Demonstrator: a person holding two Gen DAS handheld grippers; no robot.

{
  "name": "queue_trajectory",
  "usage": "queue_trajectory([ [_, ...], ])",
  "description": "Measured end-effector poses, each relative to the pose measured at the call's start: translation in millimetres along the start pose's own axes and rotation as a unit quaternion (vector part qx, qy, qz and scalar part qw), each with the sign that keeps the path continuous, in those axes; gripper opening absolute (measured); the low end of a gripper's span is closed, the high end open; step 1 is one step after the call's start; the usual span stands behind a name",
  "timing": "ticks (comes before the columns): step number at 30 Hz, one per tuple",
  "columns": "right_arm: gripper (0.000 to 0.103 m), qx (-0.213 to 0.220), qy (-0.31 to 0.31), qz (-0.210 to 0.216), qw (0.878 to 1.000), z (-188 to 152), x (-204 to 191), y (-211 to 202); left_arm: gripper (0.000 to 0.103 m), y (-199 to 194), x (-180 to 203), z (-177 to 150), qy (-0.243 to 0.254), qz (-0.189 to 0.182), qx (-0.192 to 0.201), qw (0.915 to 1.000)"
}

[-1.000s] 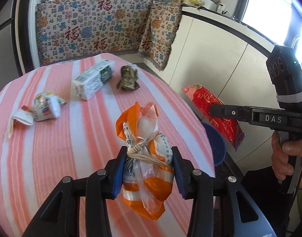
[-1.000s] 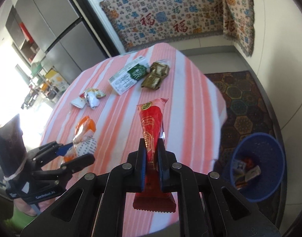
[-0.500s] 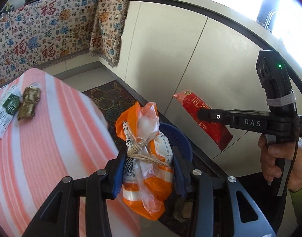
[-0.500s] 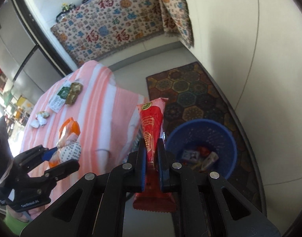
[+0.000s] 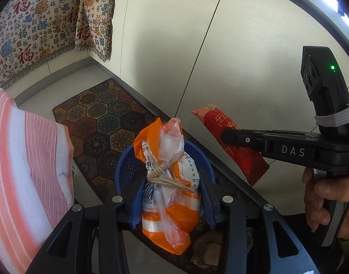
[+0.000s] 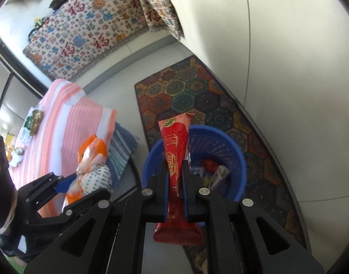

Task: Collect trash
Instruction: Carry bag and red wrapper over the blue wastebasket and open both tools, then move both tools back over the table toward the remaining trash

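Observation:
My left gripper [image 5: 171, 196] is shut on an orange and white plastic bag [image 5: 170, 182] tied with string, held above the blue basket [image 5: 126, 166] on the floor. My right gripper [image 6: 174, 182] is shut on a red snack wrapper [image 6: 174, 150], which hangs over the near rim of the blue basket [image 6: 233, 153]. Several bits of trash [image 6: 214, 171] lie inside the basket. In the left wrist view the right gripper [image 5: 227, 135] holds the red wrapper [image 5: 233, 146] to the right of the bag. The right wrist view shows the left gripper [image 6: 69, 187] with the bag [image 6: 92, 164] at lower left.
The pink striped table [image 6: 67, 105] stands to the left, with a green and white carton [image 6: 28, 125] and other scraps on it. A patterned rug [image 6: 186, 91] lies under the basket beside white cabinet fronts [image 5: 220, 45]. A hand [image 5: 320, 194] grips the right tool's handle.
Both grippers have swung off the table to the right and lower, over the blue basket. Each still holds its piece of trash.

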State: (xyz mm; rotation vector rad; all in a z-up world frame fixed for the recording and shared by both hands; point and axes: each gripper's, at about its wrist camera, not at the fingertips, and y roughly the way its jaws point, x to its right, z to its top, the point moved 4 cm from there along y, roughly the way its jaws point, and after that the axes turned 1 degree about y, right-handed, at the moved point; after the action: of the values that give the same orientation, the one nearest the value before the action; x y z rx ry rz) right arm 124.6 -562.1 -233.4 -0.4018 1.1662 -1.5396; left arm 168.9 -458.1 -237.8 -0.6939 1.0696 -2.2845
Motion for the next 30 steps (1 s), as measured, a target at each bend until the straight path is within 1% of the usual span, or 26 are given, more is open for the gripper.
queue_trajectory([
  [3, 0.01, -0.001, 0.009, 0.001, 1.0, 1, 11, 9, 0.044, 19, 3, 2, 0.009, 0.0, -0.008, 0.9999],
  [4, 0.016, -0.002, 0.012, 0.005, 1.0, 1, 15, 11, 0.046, 26, 3, 2, 0.012, -0.004, -0.01, 0.9999],
  [5, 0.019, -0.001, 0.018, 0.006, 1.0, 1, 18, 14, 0.053, 33, 3, 2, 0.012, -0.006, -0.014, 0.9998],
  [6, 0.024, 0.0, 0.026, 0.008, 1.0, 2, 23, 16, 0.056, 41, 2, 2, 0.012, -0.001, -0.02, 0.9997],
  [7, 0.03, 0.0, 0.032, 0.007, 0.999, 2, 26, 18, 0.059, 47, -2, 3, 0.01, 0.006, -0.025, 0.9996],
  [8, 0.03, 0.001, 0.037, 0.001, 0.999, 1, 28, 17, 0.059, 51, -4, 3, 0.007, 0.01, -0.027, 0.9996],
  [10, 0.03, 0.01, 0.041, 0.0, 0.999, 2, 32, 12, 0.059, 53, -9, 4, -0.002, 0.014, -0.027, 0.9995],
  [12, 0.031, 0.023, 0.038, -0.007, 0.999, 3, 33, 6, 0.059, 44, -13, 2, -0.011, 0.013, -0.015, 0.9997],
  [13, 0.036, 0.03, 0.035, -0.012, 0.999, 3, 32, 2, 0.059, 40, -16, 2, -0.014, 0.015, -0.011, 0.9997],
  [14, 0.042, 0.038, 0.034, -0.018, 0.999, 3, 32, -1, 0.059, 35, -18, 1, -0.016, 0.018, -0.008, 0.9997],
  [15, 0.046, 0.047, 0.035, -0.023, 0.998, 2, 31, -4, 0.059, 26, -21, 0, -0.017, 0.02, -0.003, 0.9997],
  [17, 0.063, 0.062, 0.036, -0.035, 0.997, 2, 28, -9, 0.059, 9, -26, -2, -0.018, 0.029, 0.011, 0.9994],
  [18, 0.067, 0.072, 0.033, -0.046, 0.996, 0, 25, -14, 0.059, -4, -29, -5, -0.018, 0.034, 0.019, 0.9991],
  [19, 0.076, 0.081, 0.028, -0.056, 0.995, 0, 21, -17, 0.059, -15, -31, -7, -0.019, 0.04, 0.025, 0.9987],
  [21, 0.081, 0.098, 0.007, -0.071, 0.993, 0, 8, -23, 0.059, -44, -38, -16, -0.022, 0.052, 0.038, 0.9977],
  [23, 0.089, 0.117, -0.03, -0.098, 0.988, -2, -13, -31, 0.061, -72, -48, -27, -0.023, 0.061, 0.047, 0.9967],
  [25, 0.09, 0.131, -0.06, -0.107, 0.984, -4, -39, -37, 0.063, -102, -59, -43, -0.029, 0.08, 0.055, 0.9949],
  [27, 0.091, 0.139, -0.088, -0.096, 0.982, -8, -72, -43, 0.065, -128, -77, -61, -0.039, 0.101, 0.057, 0.9925],
  [28, 0.093, 0.143, -0.101, -0.085, 0.981, -12, -90, -45, 0.065, -140, -86, -70, -0.045, 0.112, 0.056, 0.9911],
  [29, 0.096, 0.146, -0.116, -0.069, 0.98, -19, -112, -46, 0.065, -152, -97, -81, -0.051, 0.125, 0.054, 0.9893],
  [30, 0.097, 0.144, -0.133, -0.05, 0.979, -27, -136, -46, 0.065, -161, -107, -90, -0.058, 0.14, 0.051, 0.9871],
])
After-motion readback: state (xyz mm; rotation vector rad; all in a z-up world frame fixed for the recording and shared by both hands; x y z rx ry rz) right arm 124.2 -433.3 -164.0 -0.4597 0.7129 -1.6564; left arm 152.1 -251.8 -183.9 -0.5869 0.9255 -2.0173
